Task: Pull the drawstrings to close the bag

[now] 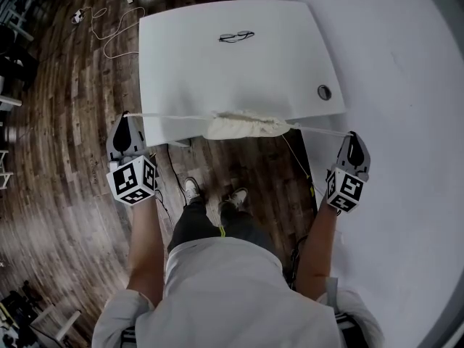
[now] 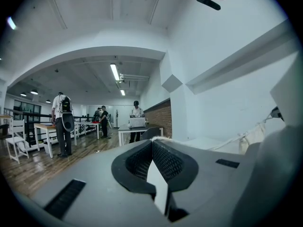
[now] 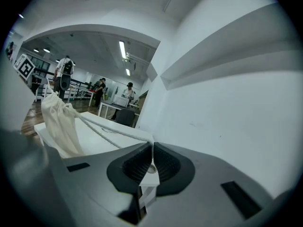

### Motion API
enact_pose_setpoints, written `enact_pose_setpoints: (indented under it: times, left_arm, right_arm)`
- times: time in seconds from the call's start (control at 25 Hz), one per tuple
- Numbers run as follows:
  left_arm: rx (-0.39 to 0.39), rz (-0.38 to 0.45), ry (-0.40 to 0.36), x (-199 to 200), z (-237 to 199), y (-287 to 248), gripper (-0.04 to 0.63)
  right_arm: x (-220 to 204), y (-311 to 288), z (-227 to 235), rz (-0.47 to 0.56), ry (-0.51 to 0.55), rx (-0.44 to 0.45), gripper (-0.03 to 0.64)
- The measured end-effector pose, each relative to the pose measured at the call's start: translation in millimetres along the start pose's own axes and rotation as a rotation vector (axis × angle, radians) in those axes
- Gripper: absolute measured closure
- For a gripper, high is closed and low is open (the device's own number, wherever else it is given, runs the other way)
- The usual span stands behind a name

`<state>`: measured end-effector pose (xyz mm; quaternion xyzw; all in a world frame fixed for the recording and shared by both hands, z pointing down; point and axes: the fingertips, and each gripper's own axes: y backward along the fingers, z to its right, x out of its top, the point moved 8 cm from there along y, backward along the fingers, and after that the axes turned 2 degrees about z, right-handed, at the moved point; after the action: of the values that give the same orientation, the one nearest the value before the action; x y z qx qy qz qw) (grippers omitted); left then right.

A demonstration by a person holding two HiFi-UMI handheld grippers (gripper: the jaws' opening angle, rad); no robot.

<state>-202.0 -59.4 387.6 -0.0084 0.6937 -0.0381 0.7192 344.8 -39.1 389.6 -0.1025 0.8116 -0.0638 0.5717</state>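
Cream bag (image 1: 243, 126) at table (image 1: 217, 71) edge, glasses (image 1: 236, 36) behind; L fingers (image 2: 168, 162) & R fingers (image 3: 165, 167) clenched on taut drawstrings (image 1: 174, 116).

White shirt (image 1: 232, 288), dark trousers (image 1: 192, 227), pale shoes (image 1: 192, 189) — left tool (image 1: 125, 119) and right tool (image 1: 353, 137) grey with marker cubes (image 1: 133, 180).

The bag (image 1: 243, 126) is at the surface's (image 1: 217, 71) near edge, between the left claw (image 1: 125, 117) and right claw (image 1: 353, 135). Drawstrings (image 1: 174, 116) run sideways from it into each claw. Glasses (image 1: 236, 36) lie at the far side.

Open-plan office hall: white desks (image 1: 217, 75), wood-plank floor (image 1: 65, 122), ceiling strip lights (image 2: 114, 72), people (image 2: 63, 122) at tables.
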Motion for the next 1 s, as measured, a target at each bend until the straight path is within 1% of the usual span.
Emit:
enact_pose_setpoints:
  times: [0.12,0.28,0.44,0.52,0.68,0.72,0.84,1.0]
  left_arm:
    - [-0.001,0.008,0.004,3.7,-6.1,-0.5,0.578]
    - [-0.007,0.027,0.052,12.7,-12.4,0.3,0.577]
    - [-0.007,0.035,0.066,16.9,-18.4,1.2,0.578]
    - [-0.013,0.044,0.051,18.8,-20.2,2.4,0.578]
    - [-0.03,0.063,-0.026,26.6,-18.7,4.8,0.578]
    - [-0.033,0.065,-0.027,28.3,-20.3,5.7,0.578]
    - [-0.047,0.072,0.0,32.1,-27.6,4.6,0.577]
    - [-0.045,0.084,0.024,38.3,-36.7,-0.1,0.577]
  right_arm:
    - [2.9,8.0,4.1,0.004,-0.008,-0.019,0.575]
    - [8.3,18.8,9.9,0.003,-0.018,-0.042,0.575]
    - [16.3,29.0,12.8,0.007,-0.01,-0.066,0.575]
    - [21.0,34.4,14.9,0.011,0.004,-0.075,0.575]
    - [26.8,41.9,22.0,0.015,0.013,-0.096,0.575]
    - [28.3,43.7,22.7,0.015,0.02,-0.096,0.574]
    - [31.4,52.1,21.3,0.02,0.041,-0.096,0.575]
    - [36.0,54.9,16.8,0.037,0.036,-0.101,0.574]
